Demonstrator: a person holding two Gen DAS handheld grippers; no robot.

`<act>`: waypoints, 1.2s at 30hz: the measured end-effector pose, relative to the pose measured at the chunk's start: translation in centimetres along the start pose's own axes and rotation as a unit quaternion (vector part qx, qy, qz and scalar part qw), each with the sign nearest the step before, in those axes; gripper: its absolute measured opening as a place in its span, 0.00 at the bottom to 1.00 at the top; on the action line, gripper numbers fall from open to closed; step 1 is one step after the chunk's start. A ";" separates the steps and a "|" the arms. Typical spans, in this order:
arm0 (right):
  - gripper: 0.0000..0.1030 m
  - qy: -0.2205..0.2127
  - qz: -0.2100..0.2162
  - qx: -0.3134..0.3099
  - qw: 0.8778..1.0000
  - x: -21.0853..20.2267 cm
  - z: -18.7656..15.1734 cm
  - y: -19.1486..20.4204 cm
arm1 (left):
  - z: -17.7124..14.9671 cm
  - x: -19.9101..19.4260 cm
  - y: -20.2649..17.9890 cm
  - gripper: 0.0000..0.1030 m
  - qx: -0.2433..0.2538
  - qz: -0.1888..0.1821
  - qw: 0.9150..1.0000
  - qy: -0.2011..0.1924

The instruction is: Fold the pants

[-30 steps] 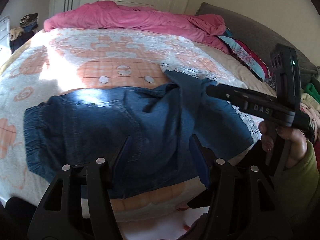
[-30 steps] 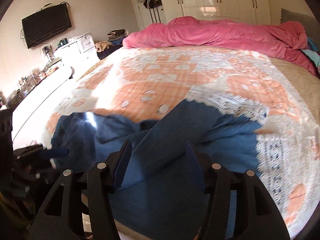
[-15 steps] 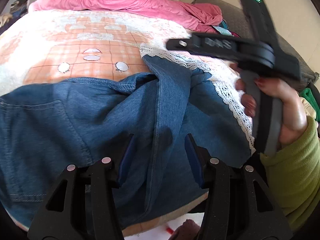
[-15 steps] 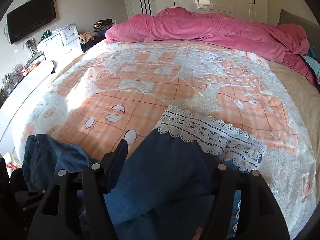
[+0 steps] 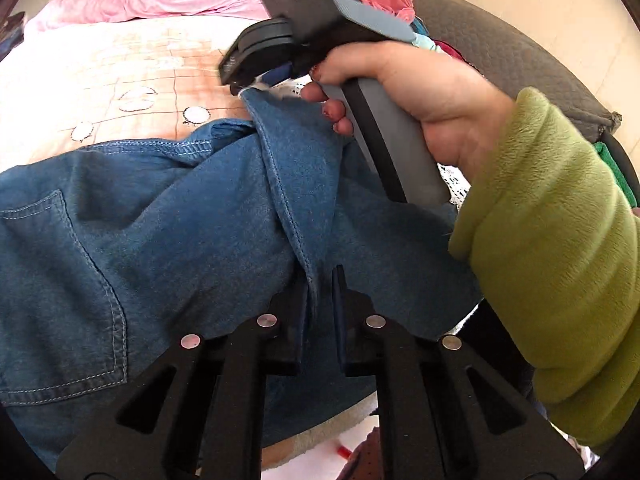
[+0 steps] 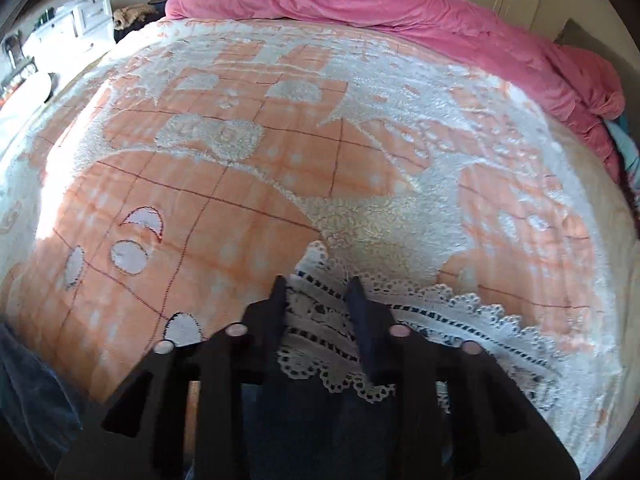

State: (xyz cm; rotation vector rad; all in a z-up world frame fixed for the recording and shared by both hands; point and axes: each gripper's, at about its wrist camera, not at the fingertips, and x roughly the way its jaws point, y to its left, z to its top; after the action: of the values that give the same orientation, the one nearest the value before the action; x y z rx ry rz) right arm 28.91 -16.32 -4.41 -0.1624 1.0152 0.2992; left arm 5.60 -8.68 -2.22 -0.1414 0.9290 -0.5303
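Denim pants [image 5: 168, 220] are spread across the near edge of the bed, over an orange and white bedspread [image 5: 100, 64], with a stitched back pocket [image 5: 60, 292] seen at the left of the left wrist view. Further right, a seamed fold of the denim is raised into a ridge, and this ridge is pinched near its lower end by the left gripper [image 5: 320, 292], whose jaws are drawn nearly together on the cloth. To the right of that, the right gripper [image 5: 240, 80] is held in a hand [image 5: 404, 96] with a green fleece sleeve [image 5: 560, 260]; its tip is set at the upper end of the same ridge. In the right wrist view, the right gripper [image 6: 320, 292] is seen narrowed on the white lace trim [image 6: 460, 320] of the pants, with the pink duvet [image 6: 400, 4] bunched at the far side.
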 end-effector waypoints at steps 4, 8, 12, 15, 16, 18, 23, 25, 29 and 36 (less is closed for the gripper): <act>0.08 -0.057 0.029 0.017 0.998 -2.9 -1.1 -1.7 | 0.3 0.1 0.9 0.05 -0.004 0.001 1.000 -0.003; 0.07 -0.101 0.065 0.069 0.990 -7.1 -3.2 -4.9 | 0.0 -0.5 1.5 0.05 -0.005 0.007 1.000 -0.007; 0.07 -0.139 0.075 0.111 0.981 -11.2 -6.0 -8.3 | -0.2 -0.9 1.3 0.20 0.000 0.018 1.000 -0.015; 0.07 -0.162 0.080 0.140 0.974 -13.8 -8.5 -10.4 | -0.2 -1.2 1.3 0.23 0.006 0.024 0.999 -0.021; 0.07 -0.169 0.082 0.152 0.970 -14.7 -9.5 -11.1 | -0.1 -1.2 1.1 0.23 0.010 0.029 0.999 -0.022; 0.07 -0.179 0.085 0.169 0.965 -16.0 -11.2 -12.2 | -0.1 -1.0 0.8 0.05 0.022 0.043 0.999 -0.022; 0.07 -0.187 0.104 0.203 0.955 -18.8 -15.7 -13.7 | -0.3 -2.0 0.9 0.00 0.046 0.047 0.998 -0.022; 0.07 -0.187 0.105 0.206 0.955 -20.0 -17.9 -13.8 | -0.5 -2.9 0.9 0.00 0.051 0.045 0.997 -0.028; 0.07 -0.153 0.130 0.222 0.954 -20.5 -22.3 -13.5 | -1.3 -3.3 1.3 0.00 0.061 0.039 0.997 -0.022; 0.10 -0.092 0.134 0.246 0.956 -18.7 -27.2 -12.9 | -2.3 -2.7 0.5 0.00 0.079 0.037 0.996 -0.002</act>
State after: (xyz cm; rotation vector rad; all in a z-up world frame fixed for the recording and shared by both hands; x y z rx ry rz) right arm 1.83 -39.11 -2.64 0.4504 0.8966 0.2925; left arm 2.70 -6.63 -1.79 0.0350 0.8818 -0.5335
